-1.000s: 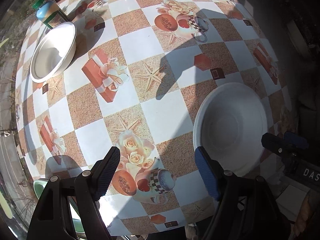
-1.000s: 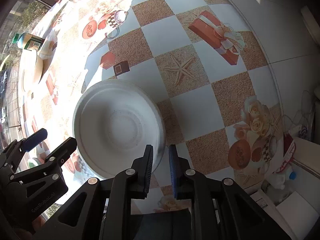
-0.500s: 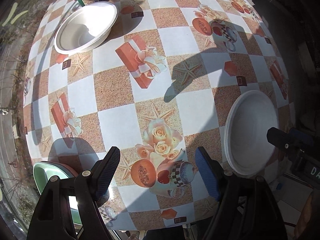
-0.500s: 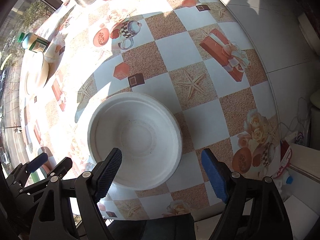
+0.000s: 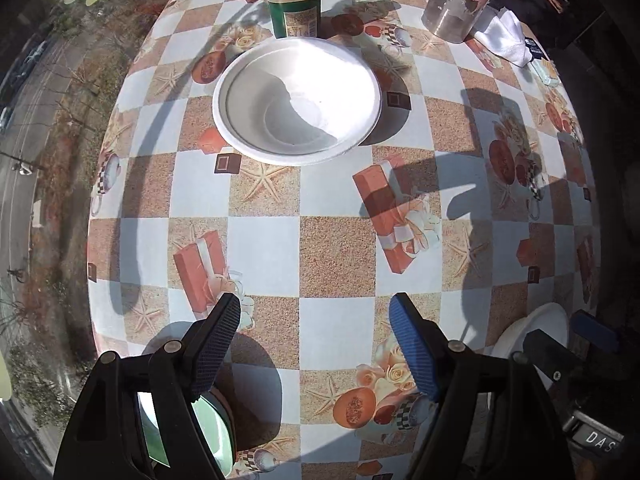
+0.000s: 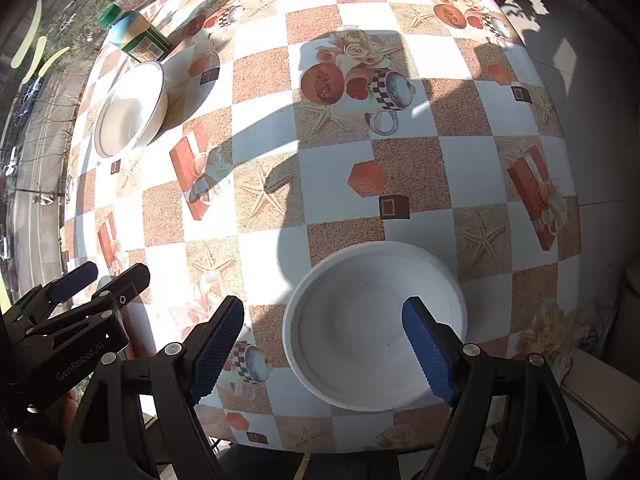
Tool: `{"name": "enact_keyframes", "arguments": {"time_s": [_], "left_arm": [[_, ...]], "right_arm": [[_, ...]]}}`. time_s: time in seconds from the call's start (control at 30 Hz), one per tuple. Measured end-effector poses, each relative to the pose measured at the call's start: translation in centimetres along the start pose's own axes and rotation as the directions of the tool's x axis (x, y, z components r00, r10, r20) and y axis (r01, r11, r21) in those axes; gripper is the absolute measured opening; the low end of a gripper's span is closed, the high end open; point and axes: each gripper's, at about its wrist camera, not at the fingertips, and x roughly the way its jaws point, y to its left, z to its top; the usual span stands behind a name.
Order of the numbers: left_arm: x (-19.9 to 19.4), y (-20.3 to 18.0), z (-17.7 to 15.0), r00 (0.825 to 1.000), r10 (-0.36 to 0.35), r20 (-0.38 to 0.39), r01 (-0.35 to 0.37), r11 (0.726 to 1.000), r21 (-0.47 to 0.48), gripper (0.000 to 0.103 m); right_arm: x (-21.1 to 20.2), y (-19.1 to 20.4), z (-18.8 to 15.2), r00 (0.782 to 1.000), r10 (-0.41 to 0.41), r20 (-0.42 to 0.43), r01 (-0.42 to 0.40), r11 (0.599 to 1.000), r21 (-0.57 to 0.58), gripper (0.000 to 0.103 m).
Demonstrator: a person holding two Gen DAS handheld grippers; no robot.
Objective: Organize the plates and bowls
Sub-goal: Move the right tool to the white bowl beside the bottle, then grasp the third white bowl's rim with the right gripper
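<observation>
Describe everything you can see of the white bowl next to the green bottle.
The white bowl is round and deep with a thin rolled rim, seemingly disposable foam or paper. It stands upright and empty on the checked tablecloth, half sunlit, half shaded. The green bottle stands just behind it; contact is unclear. Neither gripper touches it.
</observation>
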Motion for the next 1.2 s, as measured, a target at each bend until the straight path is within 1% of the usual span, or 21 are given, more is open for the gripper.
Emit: {"name": "enact_keyframes", "arguments": {"time_s": [0.13,0.23,0.4,0.47,0.57,0.7,0.8,0.93,1.13,1.17,1.2], "left_arm": [[0.4,2.1,2.3,1.0,0.019,0.02,-0.017,0.997,-0.079,0.08],[1.1,3.4,4.1,0.999,0.037,0.021,-0.034,0.991,-0.132,0.08],[2.0,5.5,6.6,0.998,0.064,0.023,-0.058,0.976,-0.21,0.08],[2.3,6.0,7.7,0.996,0.081,0.031,-0.072,0.972,-0.225,0.08],[3.0,6.3,9.4,0.992,0.119,0.047,-0.106,0.969,-0.222,0.08],[4.4,6.2,11.4,0.984,0.165,0.067,-0.15,0.97,-0.19,0.08],[5.5,6.1,12.6,0.984,0.167,0.065,-0.153,0.972,-0.178,0.08],[7.1,6.1,13.8,0.982,0.185,0.046,-0.175,0.971,-0.162,0.08],[8.9,5.9,14.5,0.987,0.163,0.006,-0.161,0.978,-0.134,0.079],[8.9,5.9,14.5,0.989,0.148,0.013,-0.145,0.98,-0.137,0.077],[8.8,5.9,14.4,0.992,0.127,0.016,-0.124,0.983,-0.137,0.072]], "right_arm": [[-0.1,2.7,2.2,1.0,0.002,0.014,0.0,0.997,-0.075,0.082],[0.2,4.6,4.2,1.0,0.002,0.025,0.001,0.993,-0.116,0.082],[1.5,7.2,8.1,1.0,0.012,0.024,-0.009,0.989,-0.145,0.082],[2.0,8.0,9.5,0.999,0.021,0.025,-0.017,0.989,-0.145,0.082],[2.8,9.2,11.5,0.999,0.038,0.029,-0.034,0.991,-0.13,0.082],[4.0,10.5,13.8,0.998,0.047,0.051,-0.041,0.991,-0.126,0.082],[5.1,11.3,14.9,0.997,0.043,0.068,-0.033,0.989,-0.145,0.082],[6.5,11.5,16.3,0.995,0.084,0.053,-0.078,0.992,-0.1,0.082],[8.3,12.9,17.5,0.993,0.113,0.03,-0.108,0.987,-0.115,0.082],[8.5,13.0,17.6,0.993,0.115,0.024,-0.112,0.988,-0.11,0.082],[8.7,13.1,17.6,0.993,0.118,0.021,-0.115,0.988,-0.102,0.082]]}}
